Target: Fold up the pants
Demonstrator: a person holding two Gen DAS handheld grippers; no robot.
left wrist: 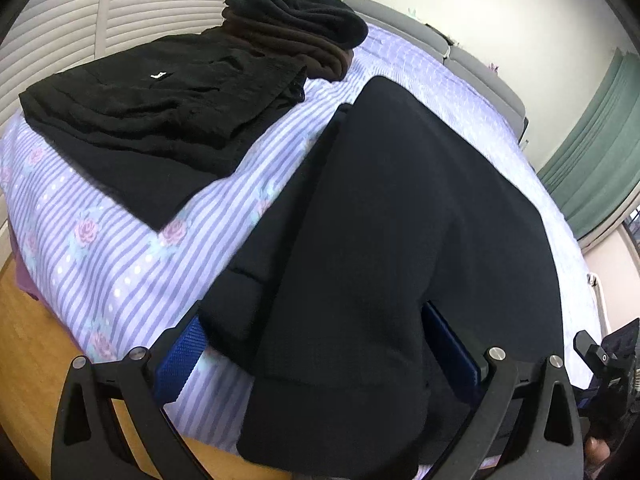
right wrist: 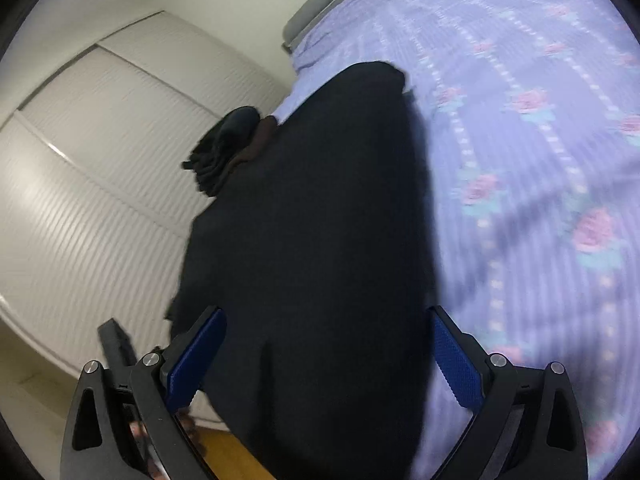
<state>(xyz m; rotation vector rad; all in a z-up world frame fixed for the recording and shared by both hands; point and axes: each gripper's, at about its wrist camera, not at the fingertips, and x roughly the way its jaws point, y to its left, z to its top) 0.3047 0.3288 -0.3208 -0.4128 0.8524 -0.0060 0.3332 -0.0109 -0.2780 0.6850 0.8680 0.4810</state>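
Black pants [left wrist: 400, 220] lie lengthwise on the lilac striped bedspread [left wrist: 120, 248], their near end hanging over the bed's edge. My left gripper [left wrist: 312, 314] is open wide, its blue pads [left wrist: 180, 360] on either side of that near end, cloth between the fingers. In the right wrist view the same pants [right wrist: 320, 208] fill the middle. My right gripper [right wrist: 326, 312] is also open, with its blue pads [right wrist: 456, 360] standing apart on both sides of the fabric. The right gripper's body [left wrist: 608, 360] shows at the left view's right edge.
A folded stack of black clothes [left wrist: 152, 108] lies at the bed's left, with a heap of black and brown garments [left wrist: 296, 24] behind it. White louvred doors [right wrist: 100, 160] stand to the left, a grey headboard [left wrist: 480, 68] at the far end, and a wooden floor [left wrist: 24, 340] below.
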